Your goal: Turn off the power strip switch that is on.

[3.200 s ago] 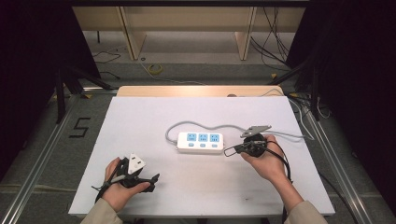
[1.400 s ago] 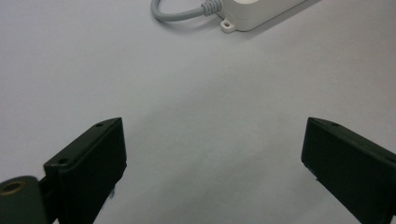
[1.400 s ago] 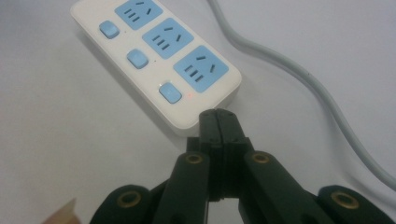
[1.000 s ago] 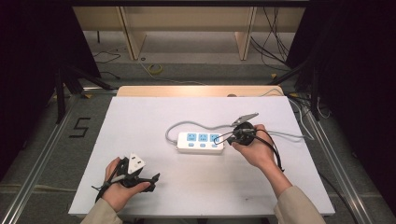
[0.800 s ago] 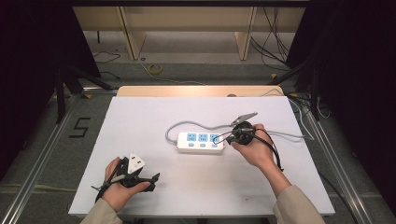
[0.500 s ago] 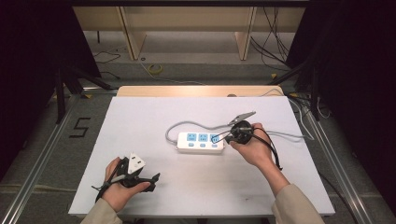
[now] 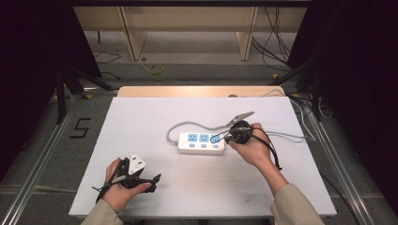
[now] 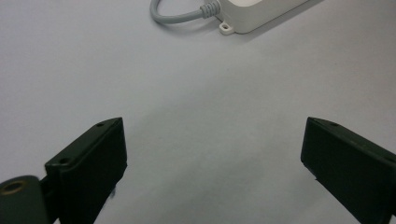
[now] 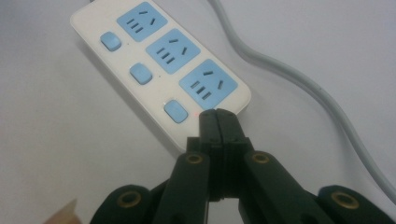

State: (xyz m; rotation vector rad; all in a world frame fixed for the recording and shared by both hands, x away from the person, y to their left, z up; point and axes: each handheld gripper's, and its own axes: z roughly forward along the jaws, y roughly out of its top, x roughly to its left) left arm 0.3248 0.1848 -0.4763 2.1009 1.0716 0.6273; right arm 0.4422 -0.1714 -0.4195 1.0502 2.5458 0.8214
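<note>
Power strip (image 7: 202,143) lies mid-surface, long axis left to right. Right hand-held gripper (image 9: 217,120), jaws pressed together, tips at its right end beside the nearest rocker switch (image 9: 176,111); left hand-held gripper (image 8: 212,154), spread, rests well apart.

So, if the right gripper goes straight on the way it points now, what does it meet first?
Most likely the power strip. The right gripper, jaws shut, has its tip at the near end, beside the nearest blue switch. Whether it already touches is unclear.
</note>
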